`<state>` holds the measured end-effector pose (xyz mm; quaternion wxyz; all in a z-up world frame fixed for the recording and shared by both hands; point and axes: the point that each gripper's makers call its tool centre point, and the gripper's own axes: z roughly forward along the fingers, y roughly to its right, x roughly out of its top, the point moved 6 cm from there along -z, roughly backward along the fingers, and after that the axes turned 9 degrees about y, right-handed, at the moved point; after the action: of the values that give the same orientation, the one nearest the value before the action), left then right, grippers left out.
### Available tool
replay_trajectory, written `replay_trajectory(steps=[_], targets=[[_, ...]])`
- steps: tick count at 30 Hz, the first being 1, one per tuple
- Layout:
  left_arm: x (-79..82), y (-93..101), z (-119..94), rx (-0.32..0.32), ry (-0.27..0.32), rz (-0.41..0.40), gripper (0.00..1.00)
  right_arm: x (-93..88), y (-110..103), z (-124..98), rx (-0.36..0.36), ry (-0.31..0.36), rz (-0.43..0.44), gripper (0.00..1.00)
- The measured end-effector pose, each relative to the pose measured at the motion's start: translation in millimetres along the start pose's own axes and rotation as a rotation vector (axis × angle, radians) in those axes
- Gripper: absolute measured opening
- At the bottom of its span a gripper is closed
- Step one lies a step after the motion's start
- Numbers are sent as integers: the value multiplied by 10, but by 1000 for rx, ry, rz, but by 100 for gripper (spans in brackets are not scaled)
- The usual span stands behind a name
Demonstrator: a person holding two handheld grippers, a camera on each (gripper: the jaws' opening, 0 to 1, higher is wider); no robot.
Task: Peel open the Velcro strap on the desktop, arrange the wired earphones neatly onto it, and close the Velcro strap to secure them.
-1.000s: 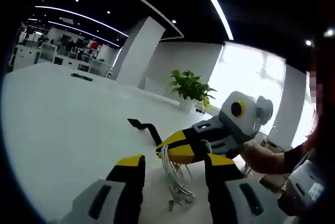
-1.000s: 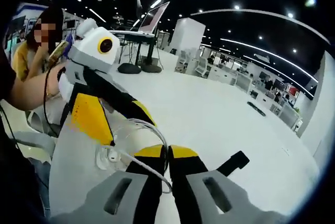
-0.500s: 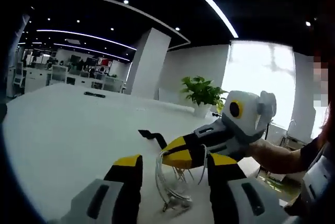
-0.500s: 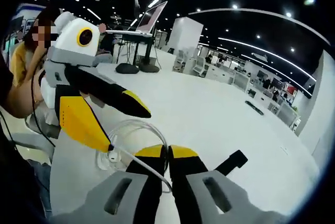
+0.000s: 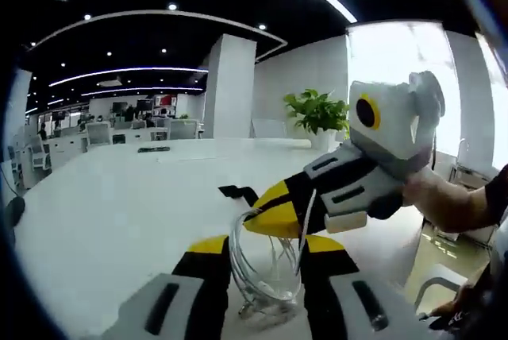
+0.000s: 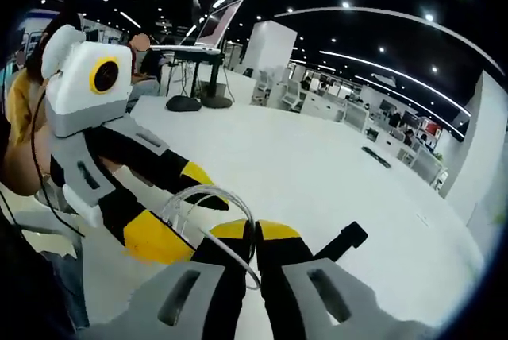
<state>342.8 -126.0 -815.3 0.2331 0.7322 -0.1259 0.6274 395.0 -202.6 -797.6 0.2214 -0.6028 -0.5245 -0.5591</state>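
Observation:
White wired earphones [image 5: 266, 280] hang as a loose coil of cable just above the white desk [image 5: 111, 213]. My right gripper [image 6: 254, 233] is shut on the cable where it passes between its yellow tips, and it reaches in from the right in the left gripper view [image 5: 271, 211]. My left gripper [image 5: 264, 249] is open, its two jaws standing on either side of the coil [image 6: 208, 197]. In the right gripper view the left gripper [image 6: 178, 209] comes in from the left. The black Velcro strap [image 5: 238, 193] lies flat on the desk just beyond the grippers [image 6: 343, 239].
A potted plant [image 5: 316, 111] stands at the desk's far edge. A small dark object [image 6: 375, 157] lies far off on the desk. A person [image 6: 20, 117] sits at the left by chairs. A stand holding a laptop [image 6: 208, 54] rises behind the desk.
My left gripper has dropped and moved in, so the cable coil now sits between its jaws, which stand closer together. The right gripper stays shut on the cable.

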Motion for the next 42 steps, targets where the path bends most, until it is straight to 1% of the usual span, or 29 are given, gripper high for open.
replay_trajectory(steps=[2, 3, 6, 10, 13, 16, 20, 23, 25, 27, 29, 32, 33, 37, 40, 42], targets=[[6, -35, -3, 8, 6, -4, 24, -10, 3, -27, 5, -5, 8, 6], [15, -62, -9, 17, 12, -3, 22, -16, 2, -37, 7, -7, 11, 6], [35, -87, -9, 8, 23, -37, 21, -28, 1, -51, 6, -14, 8, 6], [26, -98, -10, 10, 14, -23, 18, -22, -22, -64, 21, -11, 24, 6], [30, -105, -20, -3, 18, -46, 16, -24, -28, -68, 28, -11, 30, 6], [40, -107, -24, -5, 21, -53, 14, -31, -27, -71, 32, -12, 37, 6], [71, -100, -30, -22, 22, -72, 8, -34, -19, -75, 39, -10, 57, 6], [87, -76, -34, -44, 21, -114, 7, -36, -16, -77, 47, -7, 77, 6], [95, -42, -41, -70, 19, -169, 7, -43, -15, -82, 54, -5, 86, 6], [102, -36, -47, -82, 15, -193, 7, -56, -11, -94, 67, -1, 100, 6], [108, -27, -55, -86, 12, -191, 7, -60, -18, -114, 91, 14, 137, 6], [163, -54, -73, -82, 20, -183, 6, -51, 25, -166, 107, 46, 192, 8], [177, -57, -79, -86, 21, -187, 6, -50, 52, -195, 111, 61, 219, 10], [226, -80, -101, -99, 34, -211, 6, -61, 107, -290, 131, 103, 297, 11], [251, -98, -120, -100, 46, -226, 6, -89, 152, -358, 136, 122, 317, 11], [277, -104, -130, -105, 58, -242, 6, -111, 177, -407, 130, 151, 329, 11]])
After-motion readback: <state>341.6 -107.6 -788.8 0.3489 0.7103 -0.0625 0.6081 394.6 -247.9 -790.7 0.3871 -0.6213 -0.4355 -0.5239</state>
